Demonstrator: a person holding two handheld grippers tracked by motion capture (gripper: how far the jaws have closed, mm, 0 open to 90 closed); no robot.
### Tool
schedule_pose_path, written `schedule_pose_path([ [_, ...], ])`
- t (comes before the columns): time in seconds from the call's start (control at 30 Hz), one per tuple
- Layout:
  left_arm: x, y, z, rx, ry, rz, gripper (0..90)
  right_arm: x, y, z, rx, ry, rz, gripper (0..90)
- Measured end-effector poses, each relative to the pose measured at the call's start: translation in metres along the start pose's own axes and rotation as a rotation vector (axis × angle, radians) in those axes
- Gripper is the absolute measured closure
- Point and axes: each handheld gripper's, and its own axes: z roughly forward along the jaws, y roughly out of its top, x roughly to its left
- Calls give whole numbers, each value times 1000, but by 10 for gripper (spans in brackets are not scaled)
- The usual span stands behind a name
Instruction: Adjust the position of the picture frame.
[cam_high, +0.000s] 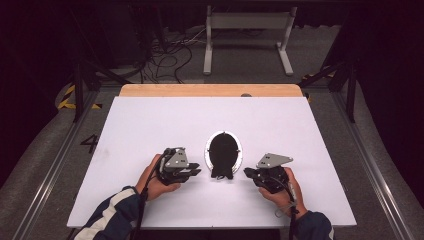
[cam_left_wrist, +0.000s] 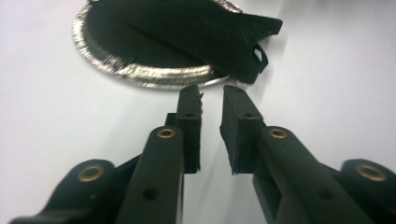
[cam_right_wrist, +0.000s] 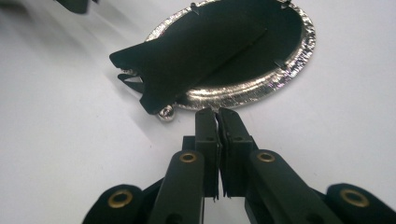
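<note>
An oval silver-rimmed frame (cam_high: 207, 150) lies flat on the white table (cam_high: 150, 125), near the middle front. A black cloth pouch (cam_high: 223, 155) lies across it, its gathered end hanging over the near rim. My left gripper (cam_high: 198, 172) rests just left of the frame, its jaws a little apart with nothing between them. In the left gripper view the gripper (cam_left_wrist: 210, 91) points at the rim (cam_left_wrist: 140, 74) and pouch (cam_left_wrist: 210, 32). My right gripper (cam_high: 247, 172) sits just right of the frame. In the right gripper view its jaws (cam_right_wrist: 216, 112) are together, close to the rim (cam_right_wrist: 261, 91), apart from the pouch (cam_right_wrist: 187, 56).
A wooden strip (cam_high: 210, 90) runs along the table's far edge. Beyond it, a white stand (cam_high: 247, 30) and loose cables (cam_high: 165, 55) are on the floor. A small silver knob (cam_right_wrist: 166, 113) sticks out at the frame's near end.
</note>
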Motion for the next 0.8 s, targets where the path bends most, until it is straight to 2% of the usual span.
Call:
schedule_pose_path([
  [0.03, 0, -5, -7, -3, 6, -2, 738, -1, -2, -1, -2, 0, 2, 872],
  [0.1, 3, -21, -21, -14, 22, -16, 662, -3, -3, -3, -6, 3, 2, 862],
  [0.13, 3, -21, -21, -14, 22, -16, 649, -3, -3, -3, -6, 3, 2, 862],
  [0.17, 4, -30, -28, -17, 34, -31, 649, -2, -3, -3, -11, 4, 0, 859],
  [0.23, 5, -41, -36, -31, 41, -58, 583, 0, -2, -4, -15, 10, -8, 849],
  [0.3, 4, -55, -47, -60, 66, -69, 514, 2, -2, -3, -8, 13, -18, 836],
  [0.4, 4, -70, -60, -66, 112, -99, 438, 4, 0, -2, 5, 26, -30, 798],
  [0.53, 2, -84, -73, -77, 168, -167, 343, 5, 3, -4, 2, 36, -36, 773],
  [0.73, 7, -90, -79, -76, 235, -197, 279, 9, 3, 4, 27, 49, -46, 732],
  [0.8, 10, -91, -76, -63, 227, -212, 255, 9, 3, 6, 31, 55, -44, 724],
])
